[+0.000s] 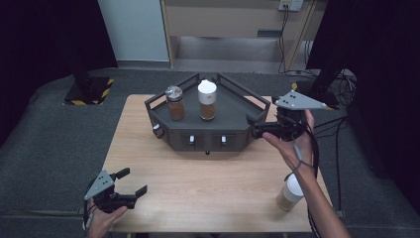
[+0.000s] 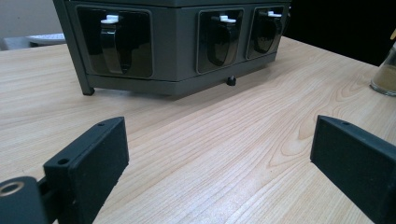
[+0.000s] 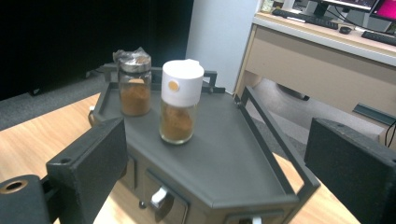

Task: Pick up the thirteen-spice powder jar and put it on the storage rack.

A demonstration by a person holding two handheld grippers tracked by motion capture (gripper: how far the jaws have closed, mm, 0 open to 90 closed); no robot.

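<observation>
right tool (image 1: 258,128), jaws spread and empty, sits at the rack's (image 1: 257,101) right edge with the white-capped spice jar (image 3: 180,100) upright dead ahead on the rack top, well nearer than the left tool (image 1: 130,184), spread and idle low over the tabletop (image 1: 208,188).

Counter (image 1: 198,183): pale wood, fine lengthwise grain. Rack (image 1: 230,106): dark grey throughout, with black drawer recesses carrying white tabs (image 2: 110,19). White-capped jar (image 1: 207,100): white cap with a small orange dot, clear glass, brown powder. Foil-topped jar (image 1: 175,103): crinkled silver top, clear glass, reddish-brown powder. Third jar (image 1: 290,193) on the counter: white cap, tan contents. Left hand-held gripper (image 1: 131,184) and right hand-held gripper (image 1: 251,126): black jaws, light grey top plates. Floor (image 1: 54,139): dark grey carpet. Floor plate (image 1: 89,91): yellow-and-black hazard stripes.
</observation>
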